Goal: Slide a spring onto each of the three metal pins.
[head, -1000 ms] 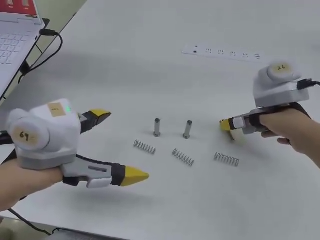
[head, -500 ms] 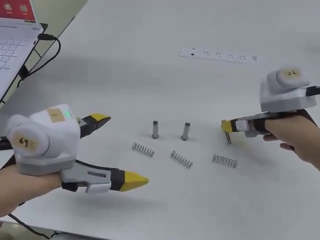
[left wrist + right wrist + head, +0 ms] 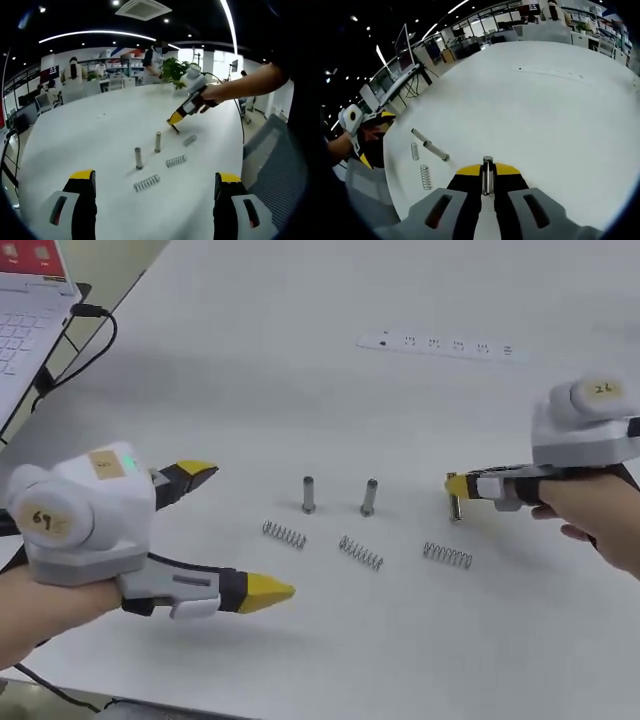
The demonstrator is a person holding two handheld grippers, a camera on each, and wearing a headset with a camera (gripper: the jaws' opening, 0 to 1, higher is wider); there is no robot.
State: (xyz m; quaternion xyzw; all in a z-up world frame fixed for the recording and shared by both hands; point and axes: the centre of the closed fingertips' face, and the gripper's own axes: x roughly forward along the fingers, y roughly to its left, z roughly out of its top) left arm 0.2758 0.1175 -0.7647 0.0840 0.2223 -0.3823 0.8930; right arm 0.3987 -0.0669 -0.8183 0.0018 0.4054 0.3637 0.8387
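Two metal pins (image 3: 308,494) (image 3: 369,497) stand upright in mid-table. In front of them three springs (image 3: 284,534) (image 3: 360,553) (image 3: 446,556) lie in a row. My right gripper (image 3: 457,485) is shut on a third pin (image 3: 455,508), which hangs below its yellow tips just right of the standing pins. The right gripper view has that pin (image 3: 487,181) clamped between the jaws. My left gripper (image 3: 230,531) is wide open at the lower left with nothing in it. From the left gripper (image 3: 155,176) I see the nearest spring (image 3: 146,183) and both pins (image 3: 138,157) (image 3: 158,142) ahead.
A white power strip (image 3: 445,345) lies at the back of the table. A laptop (image 3: 25,300) with a black cable (image 3: 95,325) sits at the far left. Bare white tabletop (image 3: 330,640) surrounds the parts.
The right hand has drifted slightly to the right and the held pin now hangs more upright. The left gripper has barely moved and stays open.
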